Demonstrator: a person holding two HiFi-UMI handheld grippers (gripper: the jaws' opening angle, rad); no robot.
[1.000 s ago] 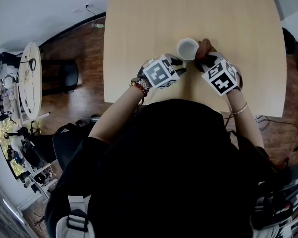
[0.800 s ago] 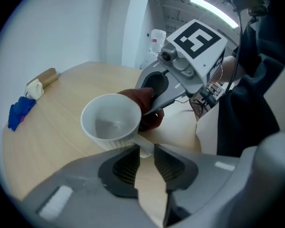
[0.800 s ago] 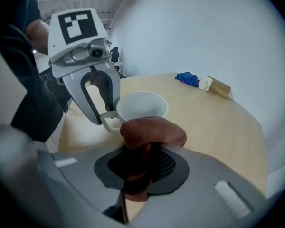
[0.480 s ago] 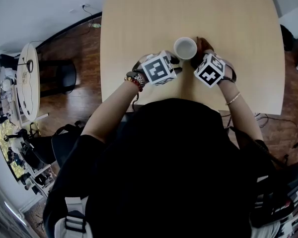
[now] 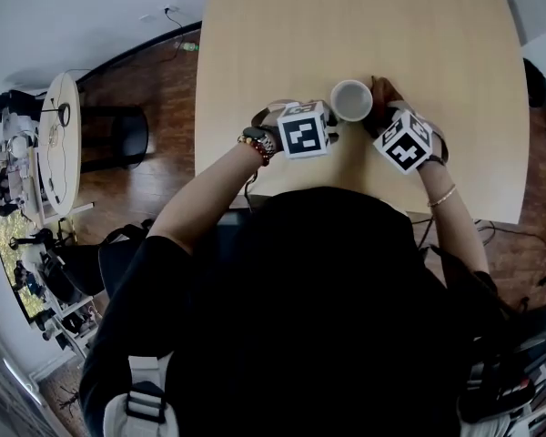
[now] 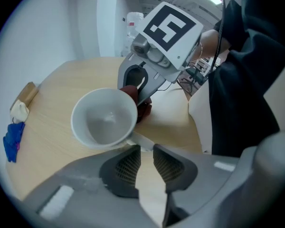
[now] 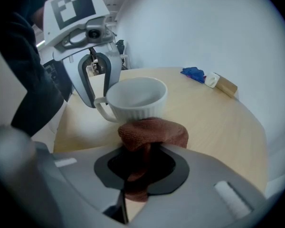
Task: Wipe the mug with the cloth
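A white ribbed mug (image 5: 351, 100) stands upright on the light wooden table (image 5: 437, 25), its handle toward the person. My left gripper (image 5: 332, 121) is at that handle. In the left gripper view the mug (image 6: 104, 118) sits just past my left gripper (image 6: 145, 156); its jaws are closing, a narrow gap still shows between the pads, and the handle lies at their tips. My right gripper (image 7: 140, 167) is shut on a reddish-brown cloth (image 7: 152, 132), whose bunched end touches the mug (image 7: 135, 98) on its side. From above, the cloth (image 5: 379, 94) is right of the mug.
At the table's far end lie a small blue thing (image 7: 194, 73) and a wooden block with a white piece (image 7: 221, 84). The table's near edge (image 5: 346, 185) runs just under my grippers. The person's dark torso fills the lower head view.
The left gripper's cube has turned squarer and edged nearer the mug. The right gripper with the cloth went in closer to the mug's side. The mug has stayed upright.
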